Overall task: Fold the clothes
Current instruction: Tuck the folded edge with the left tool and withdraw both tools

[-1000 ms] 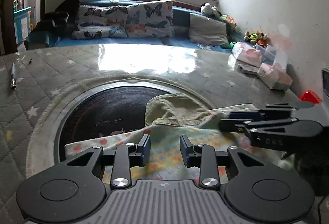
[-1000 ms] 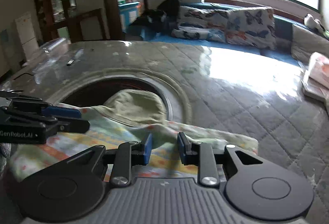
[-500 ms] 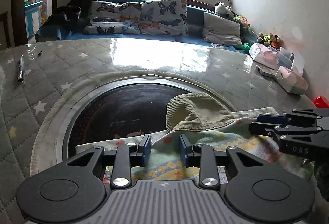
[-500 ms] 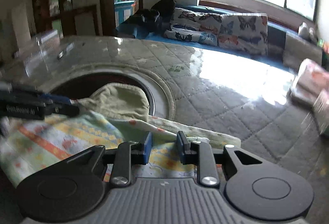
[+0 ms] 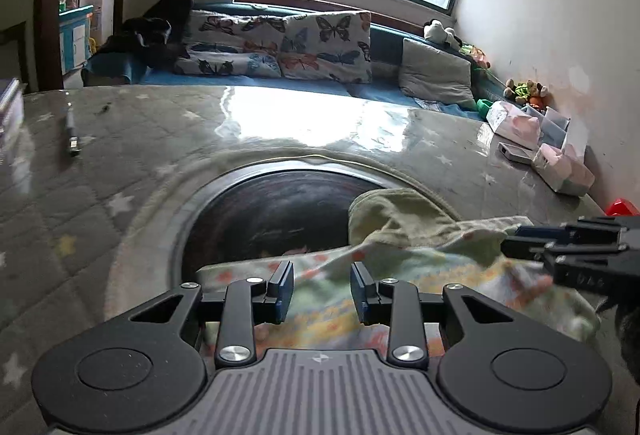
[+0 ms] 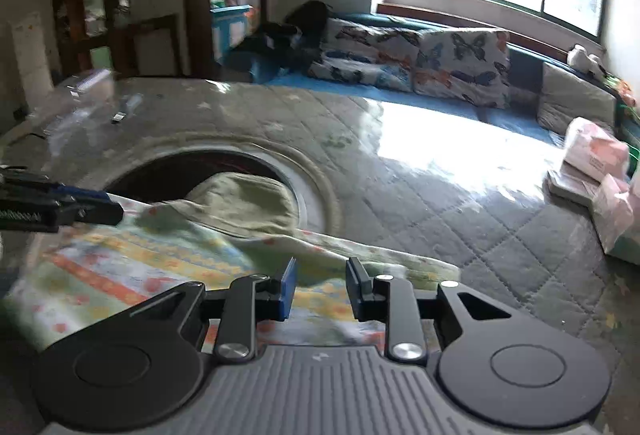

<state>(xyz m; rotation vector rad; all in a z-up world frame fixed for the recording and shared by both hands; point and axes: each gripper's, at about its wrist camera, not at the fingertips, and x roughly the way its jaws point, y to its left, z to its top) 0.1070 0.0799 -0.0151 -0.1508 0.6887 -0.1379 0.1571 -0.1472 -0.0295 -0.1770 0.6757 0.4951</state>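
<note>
A patterned garment (image 5: 400,295) with orange and yellow print lies bunched at the lower middle of both frames, on the near part of the quilted desk (image 5: 120,163), partly draped over the desk's dark round inset (image 5: 272,211). Its olive-green part (image 5: 392,211), perhaps a hood or lining, sticks up at the far edge, toward the centre of the frame. The left gripper (image 5: 321,291) hangs just above the printed cloth with its blue-padded fingers apart and nothing between them; the right gripper (image 6: 320,289) does likewise, its jaws also standing apart over the fabric's nearer edge. Both probably sit low and close to the cloth because the person is choosing where to pinch an edge for a fold, one gripper near each end so the piece can be lifted evenly. Whether either pad actually touches the cloth cannot be told. The left wrist view shows the right gripper entering from the right edge of the frame, over the garment's far corner, and small pink boxes (image 5: 560,167) against the wall at right. The right wrist view instead shows the left gripper at the left edge of the frame, and how the garment's right side tapers onto the bare quilted surface, which the other camera hides. It is also more blurred, so the print reads less clearly there.
</note>
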